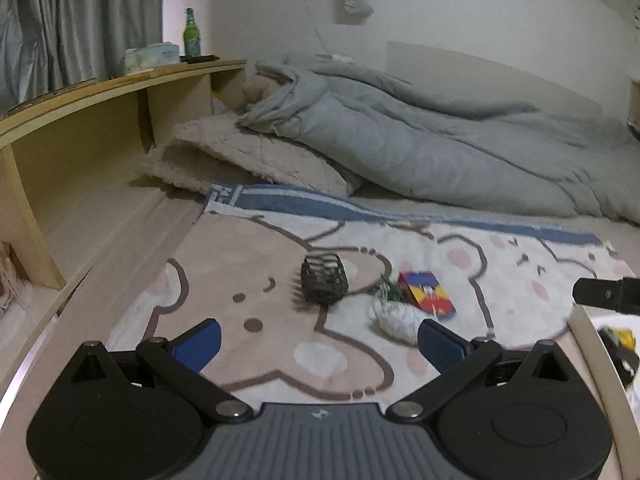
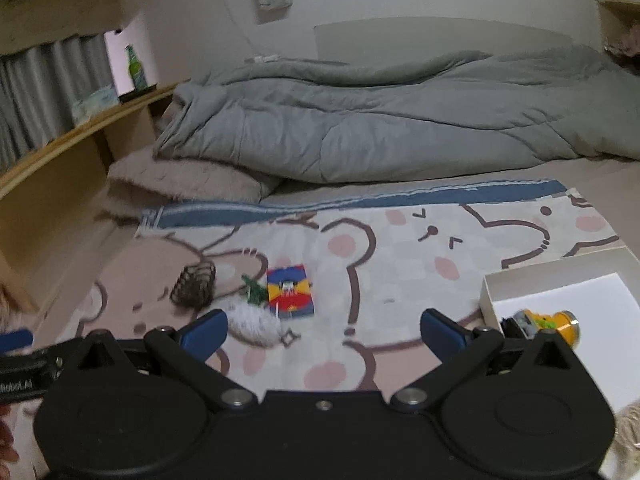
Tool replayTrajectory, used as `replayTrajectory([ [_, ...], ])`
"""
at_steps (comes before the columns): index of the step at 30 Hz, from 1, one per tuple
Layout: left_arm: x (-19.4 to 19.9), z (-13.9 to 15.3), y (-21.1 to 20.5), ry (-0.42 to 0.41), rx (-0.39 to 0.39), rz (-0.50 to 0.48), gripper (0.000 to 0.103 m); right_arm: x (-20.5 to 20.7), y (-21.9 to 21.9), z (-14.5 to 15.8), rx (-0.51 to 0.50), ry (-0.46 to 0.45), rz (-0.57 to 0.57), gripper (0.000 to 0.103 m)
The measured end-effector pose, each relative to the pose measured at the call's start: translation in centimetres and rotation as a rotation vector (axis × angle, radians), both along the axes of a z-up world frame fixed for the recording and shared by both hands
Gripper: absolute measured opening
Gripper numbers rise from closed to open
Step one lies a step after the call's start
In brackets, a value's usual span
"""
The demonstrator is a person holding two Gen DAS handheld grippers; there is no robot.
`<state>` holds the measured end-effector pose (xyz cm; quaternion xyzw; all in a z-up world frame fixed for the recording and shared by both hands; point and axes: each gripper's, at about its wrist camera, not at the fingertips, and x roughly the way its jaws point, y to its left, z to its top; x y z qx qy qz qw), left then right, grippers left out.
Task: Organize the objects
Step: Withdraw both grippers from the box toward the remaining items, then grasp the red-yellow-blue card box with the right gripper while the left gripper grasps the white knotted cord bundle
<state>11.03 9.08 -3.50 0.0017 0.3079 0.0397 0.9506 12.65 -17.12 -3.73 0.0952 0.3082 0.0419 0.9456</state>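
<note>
left wrist view: the left gripper sits at the bottom centre with its blue-padded fingers spread wide apart and nothing between them. ahead, mid-frame on the bear-print blanket, a dark mesh holder lies near a colourful small box, with a white fluffy toy with a green top just below and between them, touching the box. a grey duvet is bunched across the upper right; a green bottle stands on the wooden shelf at upper left.

right wrist view: the right gripper at bottom centre is likewise spread open and empty. the mesh holder, fluffy toy and box cluster left of centre. at lower right, a white cardboard box holds a yellow toy.
</note>
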Motion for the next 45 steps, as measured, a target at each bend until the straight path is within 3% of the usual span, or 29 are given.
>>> replayTrajectory([
  [7, 3.9, -1.6, -1.1, 0.000, 0.010, 0.025, 0.103, 4.6, 0.1, 0.2, 0.034, -0.037, -0.004, 0.103],
  [15, 8.5, -5.5, -3.0, -0.039, -0.007, 0.027, 0.103, 10.7, 1.2, -2.5, -0.005, 0.023, 0.049, 0.102],
  [18, 10.0, -7.0, -4.0, -0.041, 0.020, -0.025, 0.103, 12.1, 0.6, -4.2, 0.075, 0.046, 0.121, 0.090],
  [20, 11.0, -7.8, -4.9, -0.042, 0.064, -0.090, 0.103, 13.6, 0.0, -5.5, 0.100, 0.108, 0.129, 0.085],
  [25, 13.2, -10.6, -6.6, -0.030, 0.143, -0.252, 0.103, 16.2, -0.9, -8.0, 0.093, 0.163, 0.131, 0.082],
  [32, 14.8, -13.8, -7.8, 0.013, 0.158, -0.389, 0.102, 19.8, -0.2, -10.8, 0.161, 0.227, 0.162, 0.082],
  [40, 15.8, -15.8, -8.3, 0.049, 0.187, -0.411, 0.098, 22.1, 2.9, -12.6, 0.142, 0.262, 0.253, 0.081],
  [45, 16.4, -16.5, -8.9, 0.087, 0.174, -0.428, 0.086, 22.8, 3.9, -13.7, 0.108, 0.301, 0.262, 0.080],
])
